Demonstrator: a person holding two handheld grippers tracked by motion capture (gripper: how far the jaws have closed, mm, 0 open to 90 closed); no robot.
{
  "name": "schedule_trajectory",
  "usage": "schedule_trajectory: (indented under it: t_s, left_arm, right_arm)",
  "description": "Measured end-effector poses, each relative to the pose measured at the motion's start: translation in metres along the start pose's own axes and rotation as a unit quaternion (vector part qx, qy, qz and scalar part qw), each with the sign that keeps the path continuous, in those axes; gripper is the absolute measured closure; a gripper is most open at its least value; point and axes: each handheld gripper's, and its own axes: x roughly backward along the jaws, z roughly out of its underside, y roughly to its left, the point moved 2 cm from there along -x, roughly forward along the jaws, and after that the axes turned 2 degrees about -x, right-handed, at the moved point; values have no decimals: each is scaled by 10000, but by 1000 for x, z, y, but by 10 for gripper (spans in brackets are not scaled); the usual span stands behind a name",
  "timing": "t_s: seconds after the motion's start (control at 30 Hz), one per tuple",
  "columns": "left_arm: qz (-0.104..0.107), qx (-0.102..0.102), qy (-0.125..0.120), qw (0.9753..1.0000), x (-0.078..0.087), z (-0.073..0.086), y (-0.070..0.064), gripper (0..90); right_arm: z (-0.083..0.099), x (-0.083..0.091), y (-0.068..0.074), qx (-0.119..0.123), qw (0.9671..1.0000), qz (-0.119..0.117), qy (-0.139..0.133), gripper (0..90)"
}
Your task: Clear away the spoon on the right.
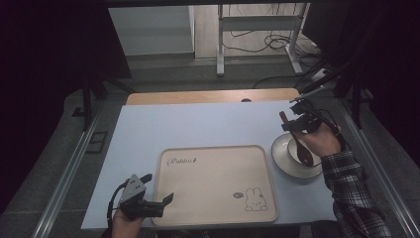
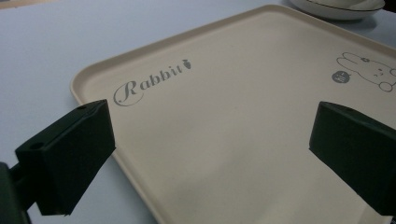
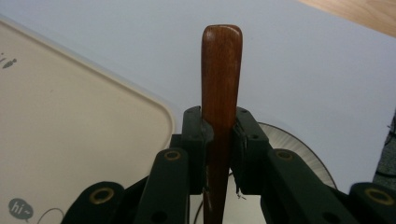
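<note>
A brown wooden spoon (image 1: pixel 297 139) is clamped by my right gripper (image 1: pixel 298 124), which is shut on its handle (image 3: pixel 221 88). The spoon's bowl end hangs over a white bowl (image 1: pixel 285 156) with a dark rim at the right of the table. A beige tray (image 1: pixel 215 183) with "Rabbit" lettering and a bunny drawing lies in the middle. My left gripper (image 1: pixel 158 191) is open at the tray's near left corner, its jaws spread wide with nothing between them over the tray's rim (image 2: pixel 135 179). The bowl's edge (image 2: pixel 336 9) peeks in far off.
The table carries a pale blue-white cover (image 1: pixel 198 124), with a strip of bare wood (image 1: pixel 208 95) along the far edge. Beyond stand a metal frame's legs (image 1: pixel 220 44) and floor cables (image 1: pixel 277 42). A plaid sleeve (image 1: pixel 354 193) enters at lower right.
</note>
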Motion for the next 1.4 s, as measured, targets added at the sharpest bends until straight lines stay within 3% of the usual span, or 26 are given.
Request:
schedule_trajectory:
  t_s: [0.5,1.4]
  left_arm:
    - [5,-1,-8,10000,0,0,0,0]
    - [22,-23,17,10000,0,0,0,0]
  right_arm:
    - [-5,-18,36,212,9987,-238,402,773]
    - [-3,-81,99,515,9921,-658,937,773]
